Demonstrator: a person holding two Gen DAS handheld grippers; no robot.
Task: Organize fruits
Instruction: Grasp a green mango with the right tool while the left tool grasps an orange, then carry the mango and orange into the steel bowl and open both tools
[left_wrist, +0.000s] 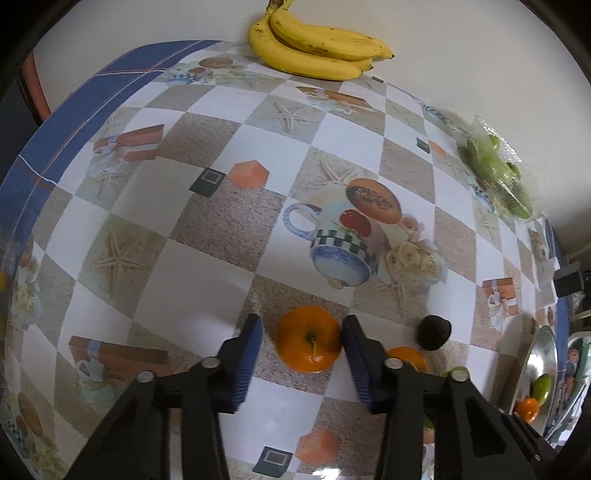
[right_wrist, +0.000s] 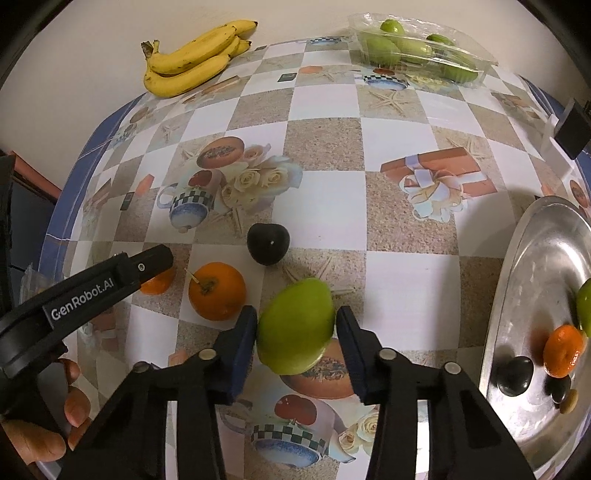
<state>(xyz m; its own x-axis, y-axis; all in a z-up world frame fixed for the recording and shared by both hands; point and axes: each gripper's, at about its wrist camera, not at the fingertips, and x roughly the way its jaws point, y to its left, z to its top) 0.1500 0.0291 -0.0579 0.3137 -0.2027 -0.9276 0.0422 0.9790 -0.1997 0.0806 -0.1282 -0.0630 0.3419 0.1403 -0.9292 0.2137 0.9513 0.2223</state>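
My left gripper (left_wrist: 301, 328) points down at the table with an orange (left_wrist: 308, 343) between its fingers. The right pad touches the orange, and a thin strip of tablecloth shows at the left pad. The right wrist view shows this gripper (right_wrist: 147, 266) over that orange (right_wrist: 159, 286). My right gripper (right_wrist: 295, 325) is shut on a green fruit (right_wrist: 295, 325), with both pads against its sides. A second orange (right_wrist: 216, 291) and a dark round fruit (right_wrist: 267, 243) lie just beyond it. At the right, a steel tray (right_wrist: 517, 258) holds an orange, a green fruit and dark fruits.
Bananas (right_wrist: 188, 59) lie at the far edge against the wall. A clear plastic box of green fruits (right_wrist: 417, 51) sits at the far right. A person's hand (right_wrist: 55, 424) holds the left gripper. The table's blue border (left_wrist: 74, 122) marks its left edge.
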